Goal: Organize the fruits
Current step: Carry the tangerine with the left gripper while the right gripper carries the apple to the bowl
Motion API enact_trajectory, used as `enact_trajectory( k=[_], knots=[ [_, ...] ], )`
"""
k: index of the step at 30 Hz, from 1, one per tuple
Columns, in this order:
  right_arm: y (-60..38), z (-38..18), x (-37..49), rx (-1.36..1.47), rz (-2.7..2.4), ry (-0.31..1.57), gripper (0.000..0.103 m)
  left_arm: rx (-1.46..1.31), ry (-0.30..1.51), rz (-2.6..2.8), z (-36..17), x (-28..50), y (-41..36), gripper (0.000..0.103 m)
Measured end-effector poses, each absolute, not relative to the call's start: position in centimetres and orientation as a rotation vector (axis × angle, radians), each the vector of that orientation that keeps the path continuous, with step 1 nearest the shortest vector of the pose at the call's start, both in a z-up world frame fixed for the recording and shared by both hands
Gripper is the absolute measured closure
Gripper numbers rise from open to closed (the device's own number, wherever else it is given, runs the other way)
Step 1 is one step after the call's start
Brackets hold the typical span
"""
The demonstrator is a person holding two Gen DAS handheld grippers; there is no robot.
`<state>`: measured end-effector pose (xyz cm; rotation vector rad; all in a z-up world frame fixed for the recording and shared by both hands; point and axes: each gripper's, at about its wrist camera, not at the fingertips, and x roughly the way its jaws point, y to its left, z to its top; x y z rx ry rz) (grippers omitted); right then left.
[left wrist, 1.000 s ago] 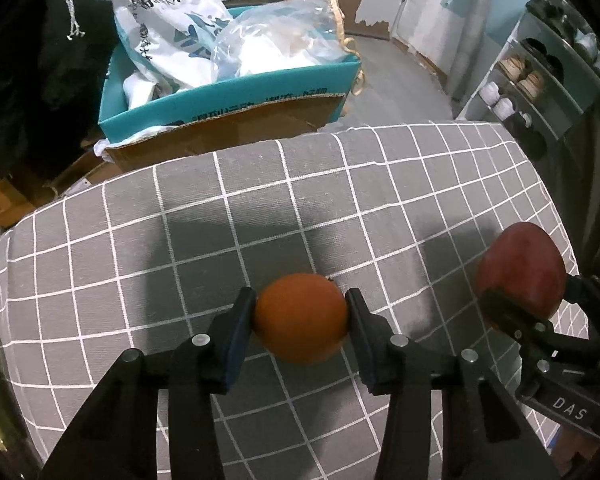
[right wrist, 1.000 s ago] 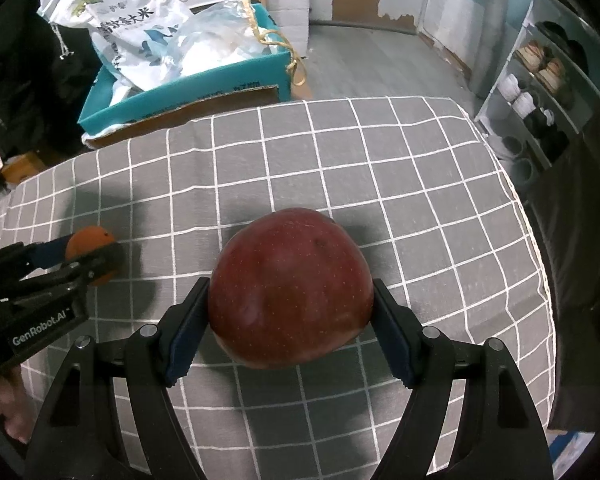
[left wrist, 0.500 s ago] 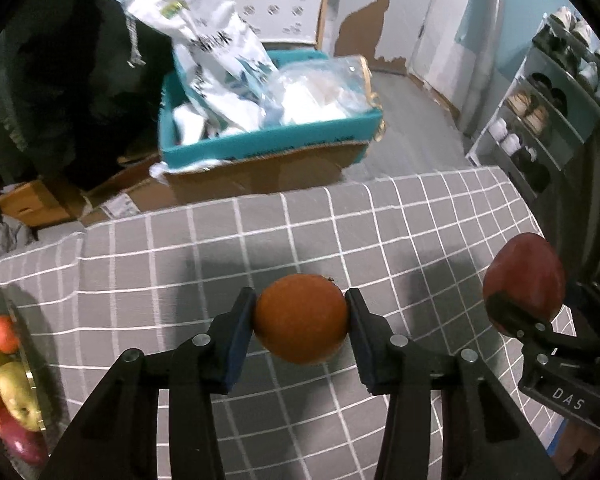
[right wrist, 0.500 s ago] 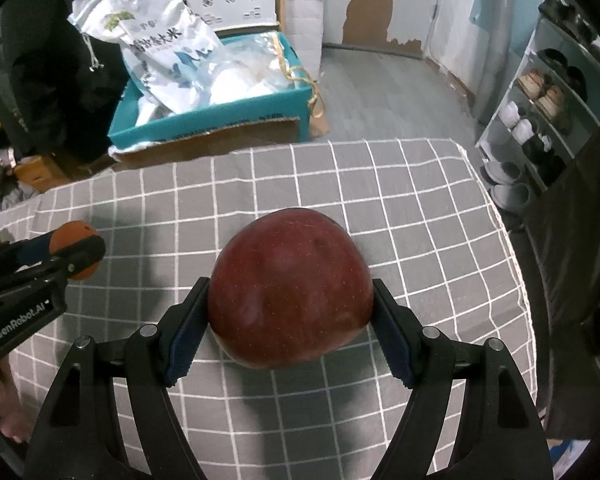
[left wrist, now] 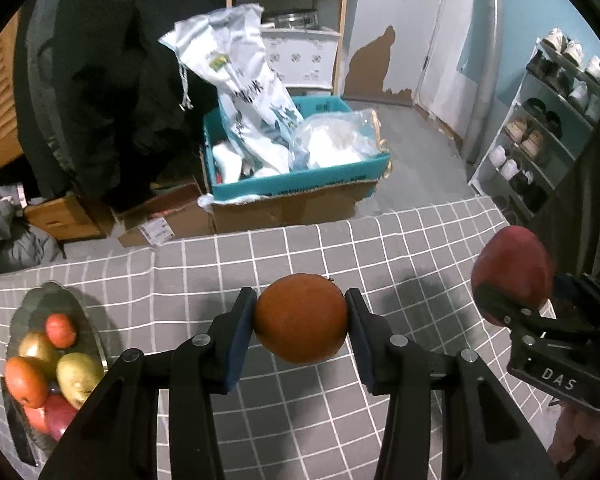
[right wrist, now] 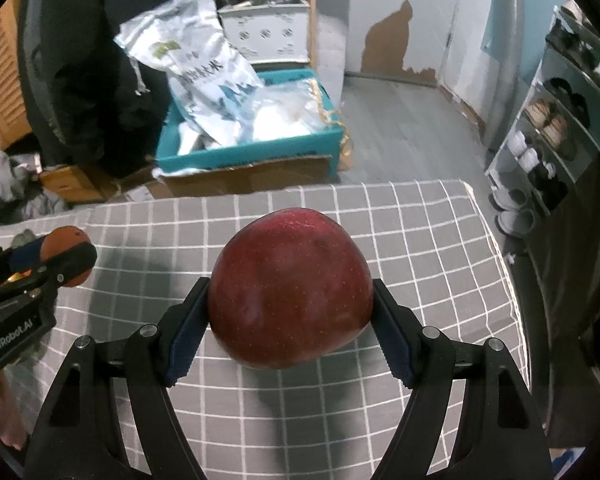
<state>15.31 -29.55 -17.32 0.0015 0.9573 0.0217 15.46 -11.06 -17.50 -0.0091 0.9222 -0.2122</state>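
My left gripper (left wrist: 301, 330) is shut on an orange (left wrist: 300, 318), held above the grey checked tablecloth (left wrist: 400, 240). My right gripper (right wrist: 290, 312) is shut on a large dark red apple (right wrist: 290, 286), also lifted off the cloth. In the left wrist view the apple (left wrist: 512, 276) and the right gripper show at the right edge. The right wrist view catches the orange (right wrist: 62, 246) in the left gripper at the far left. A glass fruit bowl (left wrist: 76, 312) with several red, orange and yellow fruits sits at the left of the table.
Beyond the table's far edge a teal cardboard box (left wrist: 296, 184) full of white bags stands on the floor. A shoe rack (left wrist: 548, 132) lines the right wall. A dark coat (left wrist: 112, 92) hangs at the back left. A hand (right wrist: 0, 420) shows at the lower left.
Both grippers have risen with their fruit, so more of the room and floor shows. The fruit bowl has come into the left wrist view at the left.
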Motion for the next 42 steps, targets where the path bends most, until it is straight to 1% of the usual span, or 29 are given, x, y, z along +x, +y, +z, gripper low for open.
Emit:
enact_trajectory(
  k=[12,22,42],
  knots=[
    [-25.9,-13.7,13.9,-0.022,0.088,0.894,0.026,-0.027,0.844,-0.184,-13.0,12.2,-7.4,0.057],
    [-22.8,-11.3,13.2,-0.045,0.141,0.848,0.026,-0.034,0.794,-0.151,-10.8,10.3,-4.5,0.057],
    [-12.9,-10.7,14.3,-0.099,0.304,0.838,0.026,-0.125,0.786,-0.013,-10.6,8.6,4.8,0.057]
  ],
)
